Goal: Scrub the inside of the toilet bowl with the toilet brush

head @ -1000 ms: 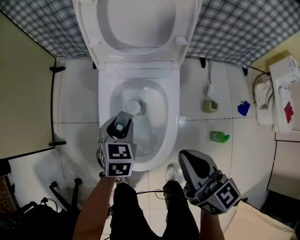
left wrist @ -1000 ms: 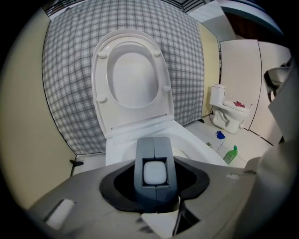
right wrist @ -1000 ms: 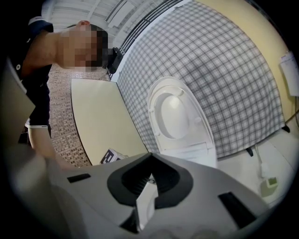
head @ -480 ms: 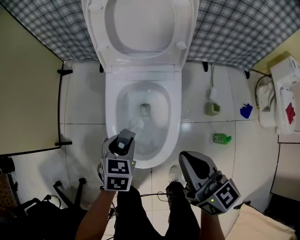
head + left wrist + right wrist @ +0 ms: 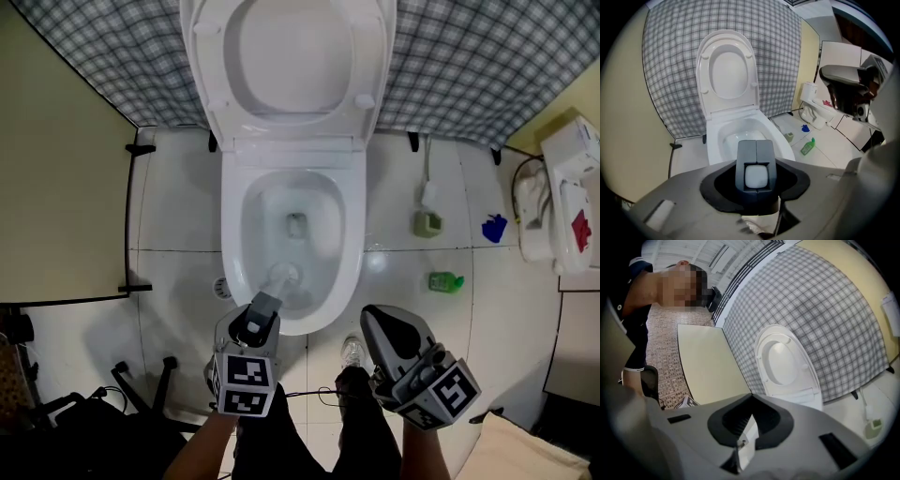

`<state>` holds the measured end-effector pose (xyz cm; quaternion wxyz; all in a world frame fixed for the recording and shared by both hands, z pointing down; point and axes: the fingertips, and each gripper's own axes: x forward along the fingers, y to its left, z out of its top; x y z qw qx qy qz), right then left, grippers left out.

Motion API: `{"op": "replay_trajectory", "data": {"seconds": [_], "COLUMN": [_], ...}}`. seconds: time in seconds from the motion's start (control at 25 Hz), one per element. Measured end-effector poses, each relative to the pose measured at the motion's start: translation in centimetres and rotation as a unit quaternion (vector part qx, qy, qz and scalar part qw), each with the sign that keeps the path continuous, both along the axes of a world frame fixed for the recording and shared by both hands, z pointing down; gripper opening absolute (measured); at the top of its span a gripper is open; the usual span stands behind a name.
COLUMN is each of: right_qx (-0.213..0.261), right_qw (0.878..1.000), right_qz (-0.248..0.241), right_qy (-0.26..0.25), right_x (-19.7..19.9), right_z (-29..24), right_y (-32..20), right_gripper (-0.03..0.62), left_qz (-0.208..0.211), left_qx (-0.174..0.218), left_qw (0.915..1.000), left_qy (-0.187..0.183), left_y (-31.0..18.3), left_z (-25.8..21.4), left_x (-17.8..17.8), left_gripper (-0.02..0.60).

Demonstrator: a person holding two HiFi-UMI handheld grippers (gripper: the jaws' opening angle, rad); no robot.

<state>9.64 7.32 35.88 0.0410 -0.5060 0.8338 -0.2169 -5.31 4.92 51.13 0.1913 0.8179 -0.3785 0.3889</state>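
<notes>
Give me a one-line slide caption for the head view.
Left gripper holds the toilet brush inside the toilet bowl, near its front; right gripper shut alongside.

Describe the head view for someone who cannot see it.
Seen from above, the left gripper holds a toilet brush in its jaws, the brush head down inside the front of the open toilet bowl. The right gripper hangs beside it, jaws shut and empty. A green bottle sits on the floor at right.

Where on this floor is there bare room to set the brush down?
Bare tile lies between the toilet and the beige partition. The toilet's right side is crowded: pale green holder, green bottle, blue item.
</notes>
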Motion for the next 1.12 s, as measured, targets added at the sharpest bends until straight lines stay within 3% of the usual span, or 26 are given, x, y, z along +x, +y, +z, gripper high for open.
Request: {"op": "replay_trajectory", "data": {"seconds": [0.32,0.64,0.88,1.12], "right_qx": [0.001,-0.011,-0.019,-0.022], "right_qw": [1.0,0.999,0.999,0.999], "right_qz": [-0.002,0.008,0.017,0.017], "right_qy": [0.016,0.04,0.038,0.032], "right_x": [0.7,2.0,2.3,1.8], "right_z": [-0.3,0.3,0.9,1.5], "right_y": [-1.2,-2.0,-2.3,-2.2], "right_gripper": [0.0,0.0,0.0,0.0], "left_qz": [-0.011,0.005,0.027,0.078], "left_qx": [0.003,0.062,0.078,0.062], "left_qw": [0.9985,0.9907,0.9874,0.9843], "left_qy": [0.053,0.121,0.135,0.146], "left_y": [-1.8,-9.1,-11.8,-10.8], "left_z": [-0.5,-1.7,-1.7,-1.6], "left_x": [1.3,8.3,11.4,11.7], "left_gripper": [0.188,0.189,0.189,0.19]}}
